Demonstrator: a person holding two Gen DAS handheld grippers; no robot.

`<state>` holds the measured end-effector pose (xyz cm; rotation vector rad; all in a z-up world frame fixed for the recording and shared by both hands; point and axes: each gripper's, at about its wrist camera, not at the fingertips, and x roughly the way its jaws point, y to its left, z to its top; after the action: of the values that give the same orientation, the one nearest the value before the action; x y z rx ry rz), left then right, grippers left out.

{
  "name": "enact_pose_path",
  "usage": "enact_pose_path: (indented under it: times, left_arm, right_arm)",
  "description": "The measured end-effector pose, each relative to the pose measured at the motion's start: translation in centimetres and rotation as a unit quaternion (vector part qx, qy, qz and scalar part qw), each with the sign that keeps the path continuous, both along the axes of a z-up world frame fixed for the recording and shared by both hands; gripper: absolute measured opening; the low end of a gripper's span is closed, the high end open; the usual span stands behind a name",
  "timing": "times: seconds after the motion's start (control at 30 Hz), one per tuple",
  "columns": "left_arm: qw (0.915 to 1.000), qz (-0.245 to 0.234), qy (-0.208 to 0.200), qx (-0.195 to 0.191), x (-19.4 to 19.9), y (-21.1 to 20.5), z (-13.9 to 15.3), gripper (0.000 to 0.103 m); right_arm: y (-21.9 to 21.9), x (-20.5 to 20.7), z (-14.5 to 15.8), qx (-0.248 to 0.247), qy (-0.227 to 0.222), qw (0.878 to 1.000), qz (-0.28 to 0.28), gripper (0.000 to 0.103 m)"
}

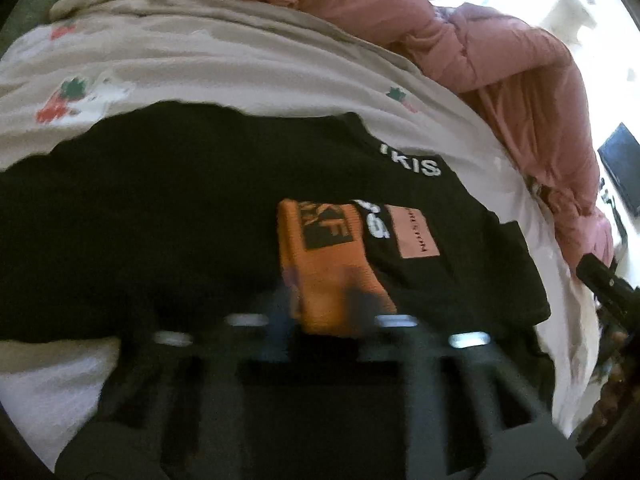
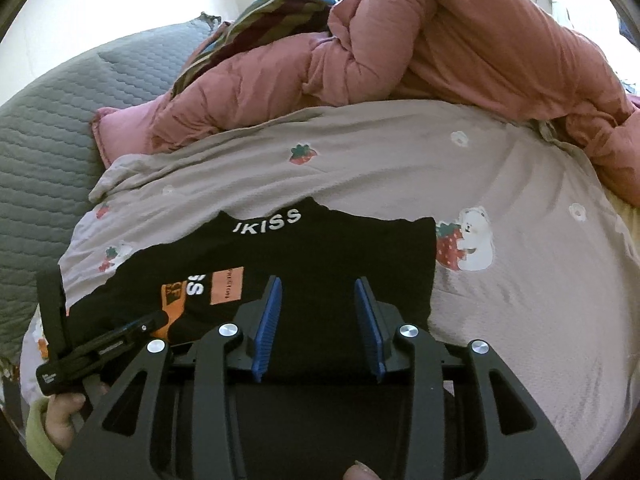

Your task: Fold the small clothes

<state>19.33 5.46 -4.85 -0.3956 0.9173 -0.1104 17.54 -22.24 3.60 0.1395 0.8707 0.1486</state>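
I have the black garment [image 2: 304,256] flat on the strawberry-print sheet [image 2: 520,280], its long axis running side to side; my right gripper [image 2: 318,320] hovers over its near edge, jaws apart, nothing between them. My left gripper [image 1: 328,312], blurred, seems pinched shut on the orange-printed near-left corner; it is the nearer one for the fold.

Your left wrist camera looks steeply down from just above the black garment [image 1: 180,216], so close that the cloth fills the middle of the view; beyond the garment lies the strawberry-print sheet [image 1: 240,64], then the pink quilt [image 1: 500,52]. Your right wrist camera sits a little farther back from the black garment [image 2: 340,248], tilted down alike, with the sheet [image 2: 400,160] and quilt [image 2: 440,40] beyond it. Both views share the garment's white lettering and orange patches.
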Motion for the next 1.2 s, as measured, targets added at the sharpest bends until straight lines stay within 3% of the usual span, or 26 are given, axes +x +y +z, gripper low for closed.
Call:
enact_pose_path:
  times: [0.23, 0.33, 0.5, 0.57, 0.6, 0.63, 0.67, 0.77, 0.83, 0.97, 1.03, 1.1, 1.2]
  left_arm:
    - [0.997, -0.009, -0.076, -0.006, -0.9, 1.0, 3.4, 0.0]
    - [0.994, 0.006, -0.105, 0.028, -1.6, 1.9, 5.1, 0.0]
    - [0.9953, 0.019, -0.089, 0.033, -1.8, 3.5, 4.8, 0.0]
    - [0.9975, 0.011, -0.069, 0.013, -1.5, 3.9, 4.1, 0.0]
    - [0.9979, 0.019, -0.062, 0.004, -1.4, 4.2, 3.7, 0.009]
    - [0.9984, 0.019, -0.054, -0.002, -1.4, 4.3, 3.3, 0.028]
    - [0.9988, 0.016, -0.046, -0.006, -1.2, 4.2, 3.0, 0.036]
    - [0.9988, 0.001, -0.023, -0.043, -0.8, 3.8, 1.7, 0.043]
    - [0.999, -0.005, -0.007, -0.043, -0.5, 3.1, 0.9, 0.051]
    - [0.9989, -0.01, 0.009, -0.045, -0.1, 1.9, -0.2, 0.05]
    - [0.9992, -0.013, 0.01, -0.038, 0.1, 1.1, -0.5, 0.045]
    - [0.9997, -0.018, 0.005, -0.016, 0.4, 0.1, -0.5, 0.014]
    - [0.9997, -0.018, -0.006, 0.015, 0.5, -0.5, -0.5, 0.004]
  right_arm:
    - [-1.0, 0.1, -0.9, -0.012, 0.008, 1.0, -0.016, 0.037]
    - [-1.0, 0.2, -1.3, -0.016, 0.012, 1.0, -0.017, 0.037]
    - [-0.8, 0.2, -1.4, -0.021, 0.014, 1.0, -0.013, 0.037]
    - [-0.9, 0.3, -1.4, -0.024, 0.015, 0.999, -0.017, 0.037]
    - [-1.1, 0.2, -1.3, -0.021, 0.014, 1.0, -0.018, 0.037]
    - [-1.2, 0.2, -1.3, -0.021, 0.013, 1.0, -0.019, 0.037]
    - [-1.3, 0.1, -1.2, -0.022, 0.012, 0.999, -0.02, 0.037]
    - [-1.8, 0.1, -1.2, -0.017, 0.01, 1.0, -0.024, 0.037]
    - [-2.1, 0.1, -1.4, -0.016, 0.011, 1.0, -0.025, 0.037]
    - [-2.4, 0.1, -1.7, -0.011, 0.012, 0.999, -0.028, 0.037]
    - [-2.6, 0.1, -2.0, -0.007, 0.015, 0.999, -0.028, 0.037]
    - [-2.6, 0.2, -2.3, -0.008, 0.018, 0.999, -0.027, 0.037]
    - [-2.5, 0.3, -2.6, -0.005, 0.022, 0.999, -0.027, 0.037]
